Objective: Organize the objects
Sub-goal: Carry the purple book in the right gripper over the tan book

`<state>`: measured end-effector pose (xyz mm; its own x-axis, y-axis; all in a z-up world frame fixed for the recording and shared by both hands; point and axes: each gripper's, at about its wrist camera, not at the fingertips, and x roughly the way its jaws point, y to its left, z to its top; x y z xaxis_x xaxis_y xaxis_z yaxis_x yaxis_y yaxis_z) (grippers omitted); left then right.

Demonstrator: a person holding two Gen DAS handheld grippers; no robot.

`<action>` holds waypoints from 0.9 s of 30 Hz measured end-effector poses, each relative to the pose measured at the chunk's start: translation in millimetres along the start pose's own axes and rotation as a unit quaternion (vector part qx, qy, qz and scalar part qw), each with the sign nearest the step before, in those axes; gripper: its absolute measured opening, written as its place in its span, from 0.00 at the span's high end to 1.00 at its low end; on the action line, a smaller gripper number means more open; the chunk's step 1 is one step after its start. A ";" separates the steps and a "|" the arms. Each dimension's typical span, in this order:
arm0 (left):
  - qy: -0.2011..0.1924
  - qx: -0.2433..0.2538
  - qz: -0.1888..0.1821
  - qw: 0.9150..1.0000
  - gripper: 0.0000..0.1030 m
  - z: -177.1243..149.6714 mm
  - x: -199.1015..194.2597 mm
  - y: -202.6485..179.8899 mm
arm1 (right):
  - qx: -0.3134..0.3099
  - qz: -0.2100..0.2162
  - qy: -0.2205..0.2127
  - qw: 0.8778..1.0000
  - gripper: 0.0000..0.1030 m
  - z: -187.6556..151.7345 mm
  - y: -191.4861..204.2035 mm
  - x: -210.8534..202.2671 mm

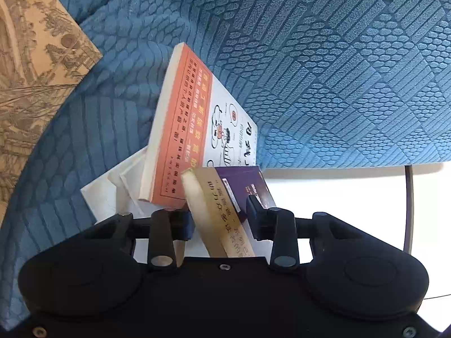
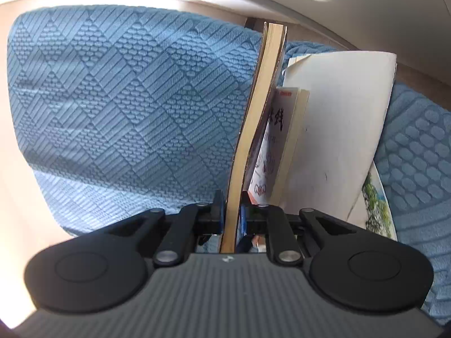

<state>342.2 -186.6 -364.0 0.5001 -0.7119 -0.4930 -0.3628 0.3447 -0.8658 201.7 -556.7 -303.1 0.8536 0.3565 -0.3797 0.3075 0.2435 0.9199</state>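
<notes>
In the left wrist view a book with a purple cover and a tan band [image 1: 225,194] lies tilted between the fingers of my left gripper [image 1: 220,219], which is shut on its near end. It rests on an orange-and-white book [image 1: 180,129], which in turn lies on a white booklet [image 1: 104,194]. In the right wrist view my right gripper [image 2: 232,219] is shut on a thin tan-edged book [image 2: 253,118] seen edge-on. Right of it stand the orange-and-white book [image 2: 270,146] and the white booklet [image 2: 338,129]. I cannot tell whether both grippers hold the same book.
Blue patterned fabric [image 1: 338,70] lies under the books and fills the right wrist view's left side [image 2: 112,98]. A tan sheet printed with a landscape drawing [image 1: 33,70] lies at the left. A picture magazine [image 2: 377,205] sticks out under the booklet. Beyond the fabric's edge a dark rod [image 1: 408,205] crosses white floor.
</notes>
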 end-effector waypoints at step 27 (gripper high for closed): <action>-0.044 0.119 -0.079 0.989 0.82 -7.1 -172.4 -60.6 | -0.074 0.073 0.040 0.994 0.83 -59.3 93.0 -30.7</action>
<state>272.4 -89.1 -225.9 0.6062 -0.7162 -0.3457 -0.0835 0.3749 -0.9233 179.2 -491.6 -211.7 0.8463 0.4673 -0.2557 0.1127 0.3121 0.9434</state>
